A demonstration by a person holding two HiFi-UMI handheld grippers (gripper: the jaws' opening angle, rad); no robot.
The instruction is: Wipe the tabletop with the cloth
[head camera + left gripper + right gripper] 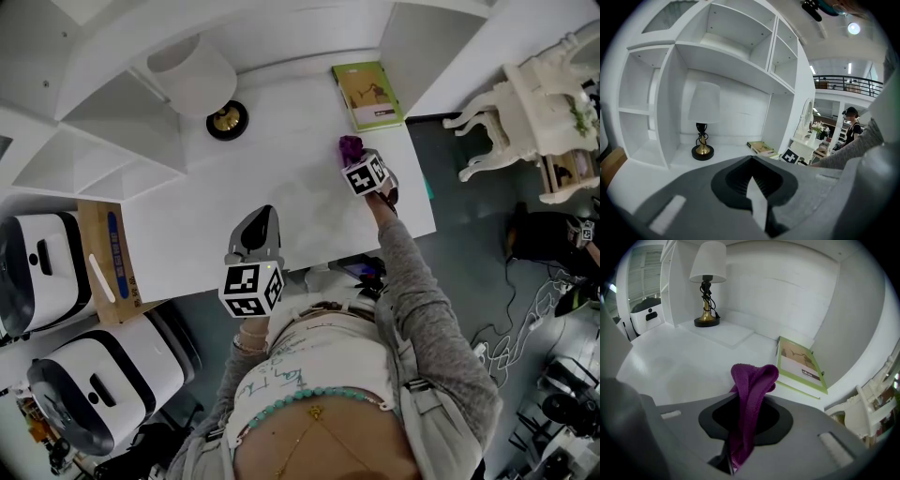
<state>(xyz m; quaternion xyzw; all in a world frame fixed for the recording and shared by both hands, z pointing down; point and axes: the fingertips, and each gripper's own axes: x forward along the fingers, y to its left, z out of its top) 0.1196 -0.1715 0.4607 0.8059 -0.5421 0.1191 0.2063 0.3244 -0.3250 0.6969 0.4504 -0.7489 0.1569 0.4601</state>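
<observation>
probably a showroom hall: white desk (pixel 281 187), lamp (pixel 200 82), mezzanine railing (pixel 848 84)

purple cloth (pixel 749 404), white tabletop (pixel 281 178), green-edged book (pixel 367 94)

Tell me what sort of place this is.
Probably a staged study corner inside a large hall or lab: a white desk with built-in shelves, a table lamp and a book, while a balcony railing and loose floor cables show beyond it.

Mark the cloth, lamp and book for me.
cloth (pixel 752 380), right gripper view, on the fold at its top.
lamp (pixel 708 262), right gripper view, on the shade.
book (pixel 368 94), head view, middle of the green cover.
</observation>
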